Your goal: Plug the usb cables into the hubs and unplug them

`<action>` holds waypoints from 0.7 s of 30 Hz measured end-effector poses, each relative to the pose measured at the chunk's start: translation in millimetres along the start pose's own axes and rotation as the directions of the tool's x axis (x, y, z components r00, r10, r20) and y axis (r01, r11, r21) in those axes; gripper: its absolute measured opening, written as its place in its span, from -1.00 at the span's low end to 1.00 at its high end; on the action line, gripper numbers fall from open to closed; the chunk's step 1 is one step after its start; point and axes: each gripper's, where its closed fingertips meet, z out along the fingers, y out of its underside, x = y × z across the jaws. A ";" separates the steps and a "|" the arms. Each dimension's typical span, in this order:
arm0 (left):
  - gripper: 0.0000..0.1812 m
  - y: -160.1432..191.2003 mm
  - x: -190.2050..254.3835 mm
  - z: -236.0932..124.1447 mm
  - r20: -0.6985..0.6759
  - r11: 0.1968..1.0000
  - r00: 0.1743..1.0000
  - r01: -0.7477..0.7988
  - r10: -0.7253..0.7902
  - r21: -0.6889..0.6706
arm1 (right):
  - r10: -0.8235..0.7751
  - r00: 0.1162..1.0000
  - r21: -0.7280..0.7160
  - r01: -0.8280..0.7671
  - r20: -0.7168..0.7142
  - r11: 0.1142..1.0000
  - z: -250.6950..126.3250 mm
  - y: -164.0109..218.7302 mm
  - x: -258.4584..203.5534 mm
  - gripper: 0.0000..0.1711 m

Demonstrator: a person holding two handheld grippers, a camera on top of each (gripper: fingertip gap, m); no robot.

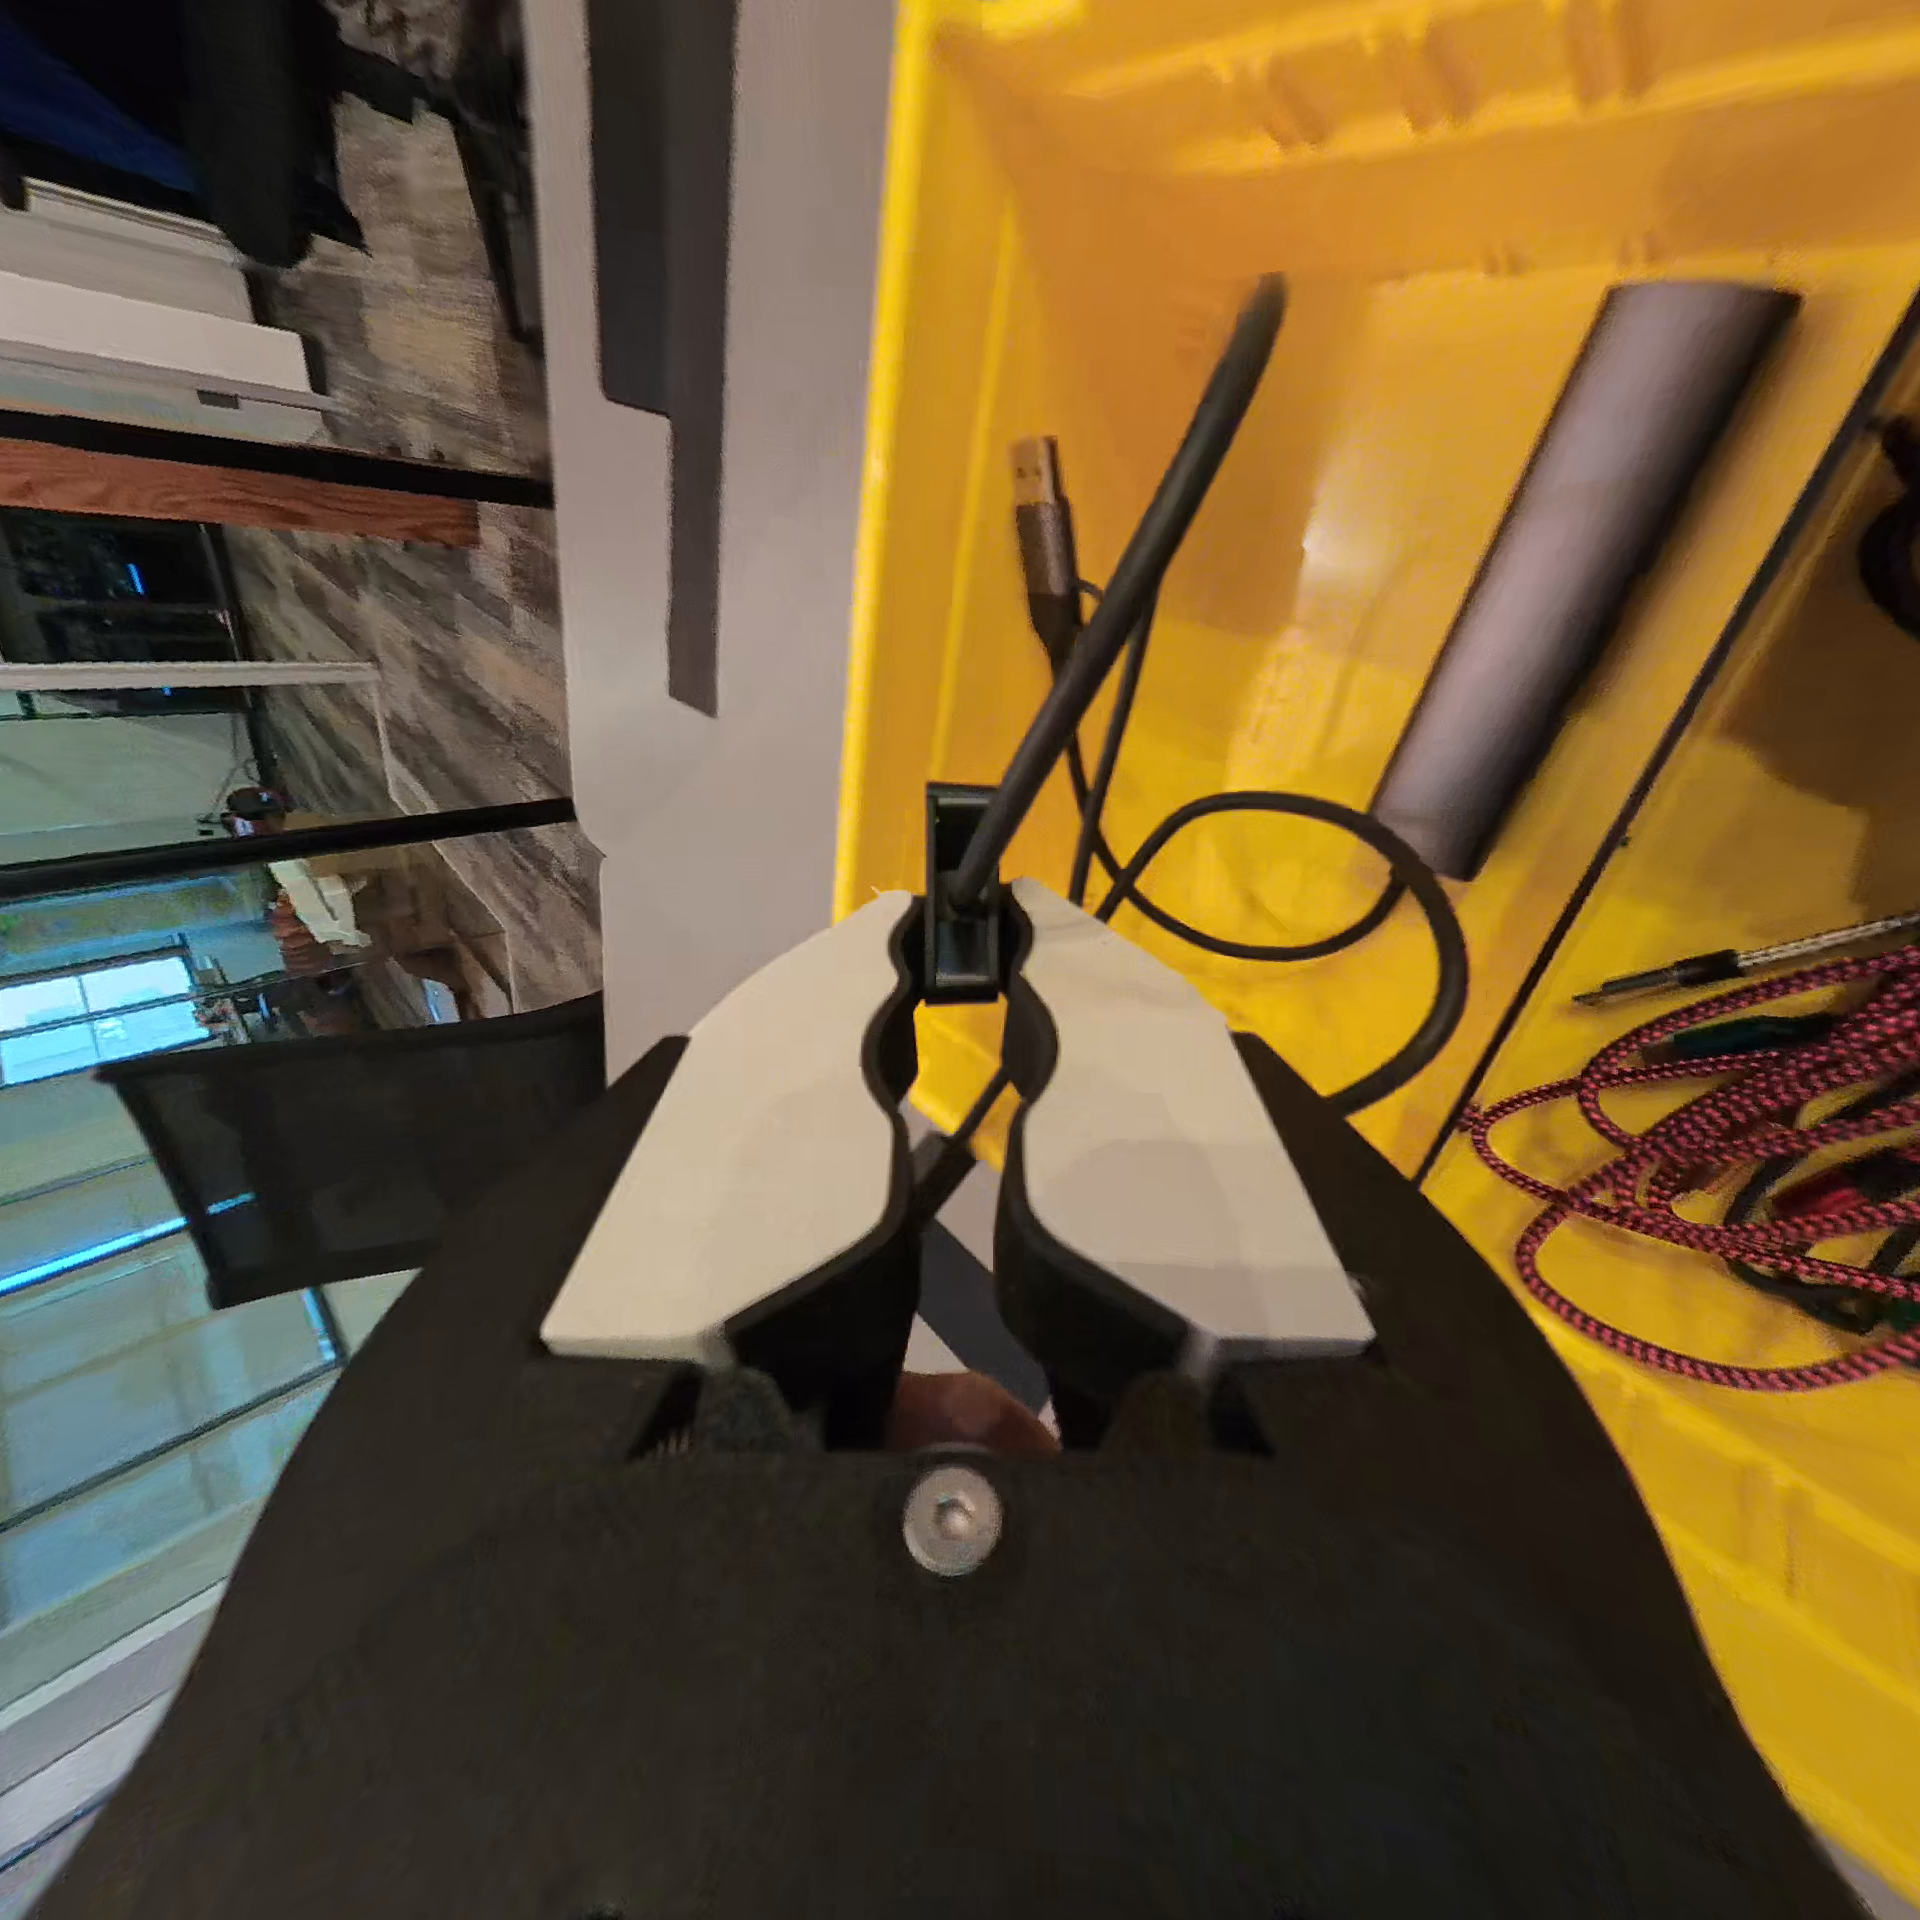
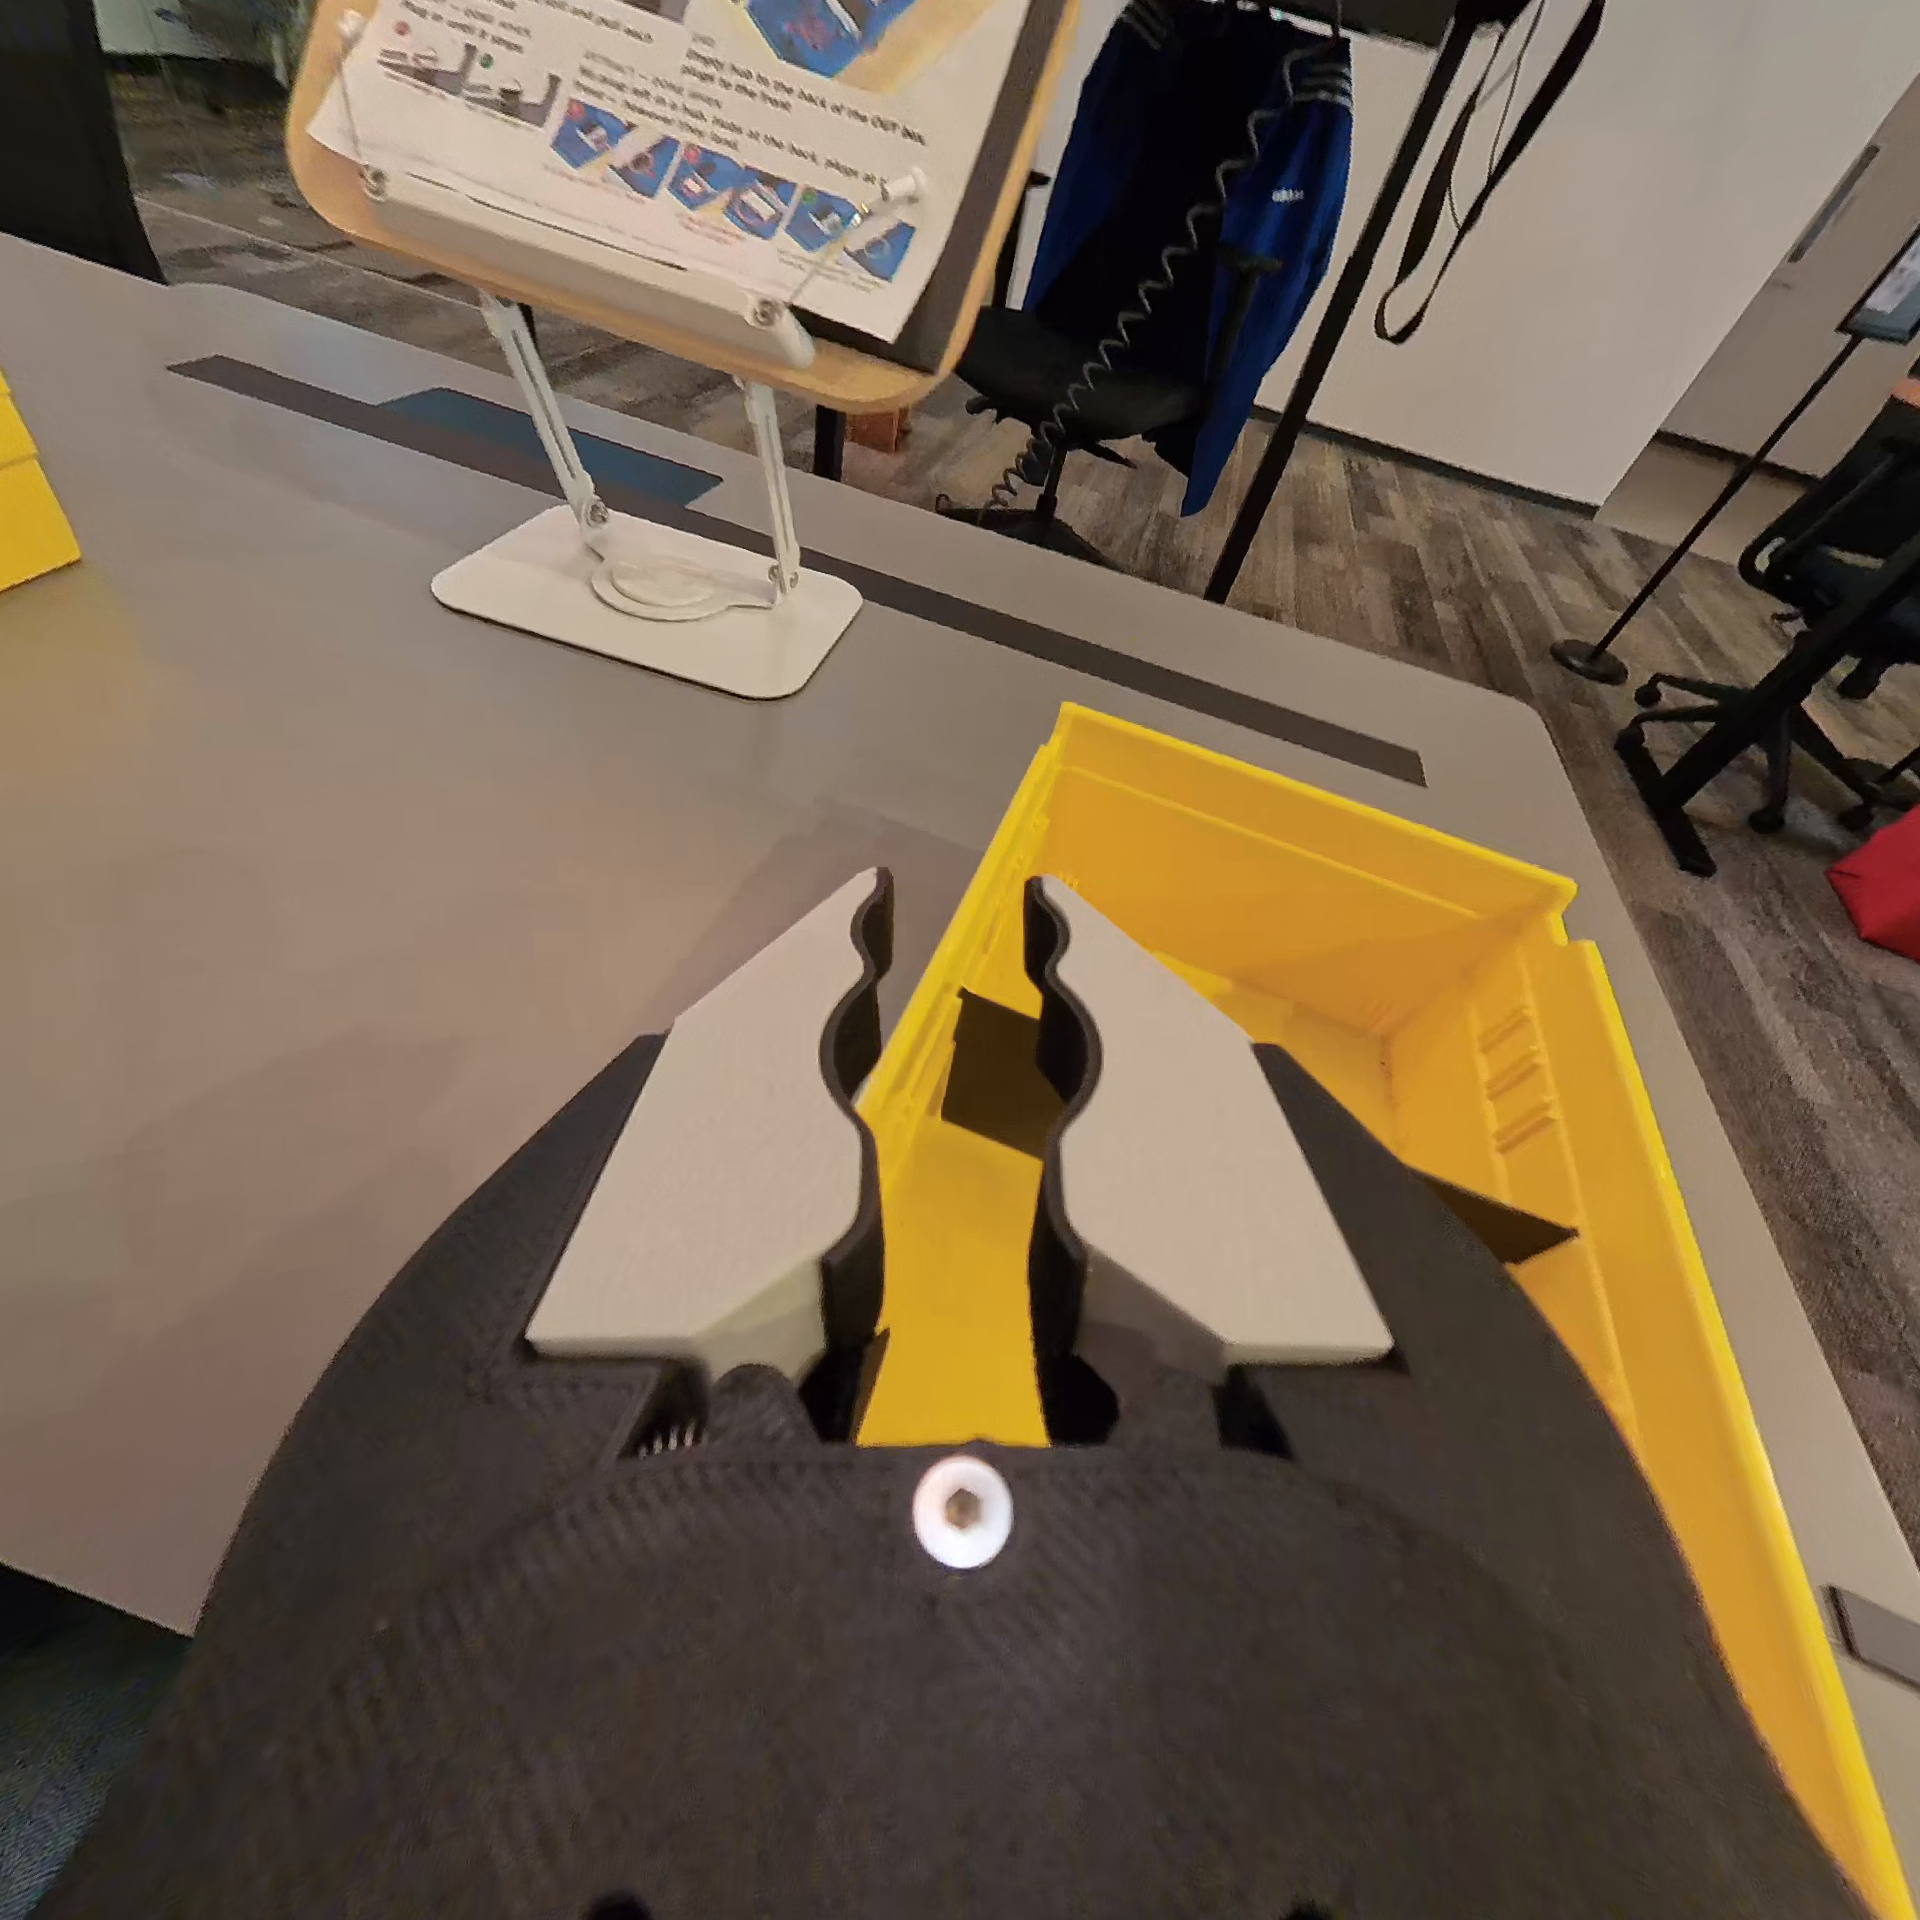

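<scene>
Overhead, left gripper [image 1: 961, 940] was clamped on a small black plug [image 1: 958, 925], held at the fingertips above the near edge of a yellow bin [image 1: 883, 520]. Black cable [image 1: 1122, 582] ran from the plug up and away into the bin; a thinner strand dropped between the fingers toward the gripper body. Picture was motion-blurred.

Inside that bin: a grey hub [image 1: 1579, 582] lay flat, well apart from the plug. A loose USB plug [image 1: 1044, 520], metal tip bare, lay beside the black cable. A cable loop [image 1: 1299, 883] curled near the hub's end. Past a dark divider [image 1: 1662, 748], a tangle of red braided cable [image 1: 1714, 1164] filled the next compartment.

Right gripper [image 2: 958, 894] was parted, nothing between its fingers, hovering over the edge of a second yellow bin [image 2: 1558, 1039] on the grey bench [image 2: 416, 831]. A black divider [image 2: 997, 1070] stood inside. A white stand [image 2: 655, 603] holding a printed sheet sat farther back on the bench.
</scene>
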 end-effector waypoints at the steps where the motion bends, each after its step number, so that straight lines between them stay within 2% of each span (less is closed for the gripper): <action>1: -0.88 -2.8 -5.9 -7.4 -0.002 1.000 1.000 0.026 -0.026 0.016 | -0.013 1.000 0.008 0.013 0.004 1.000 -0.2 -4.2 -3.0 -0.73; 3: -0.88 -8.5 -23.2 -22.9 0.034 0.996 0.997 0.067 -0.069 0.051 | -0.046 0.999 0.024 0.045 0.017 0.999 -0.7 -13.4 -10.8 -0.73; 10: -0.88 -30.8 -65.6 -70.9 0.013 0.935 0.955 0.287 -0.296 0.209 | -0.120 0.989 0.091 0.111 0.091 0.990 -0.8 -44.0 -47.4 -0.73; 21: -0.88 -85.9 -124.8 -140.6 -0.016 0.791 0.886 0.423 -0.464 0.443 | -0.146 0.963 0.147 0.115 0.227 0.982 3.8 -66.0 -97.9 -0.72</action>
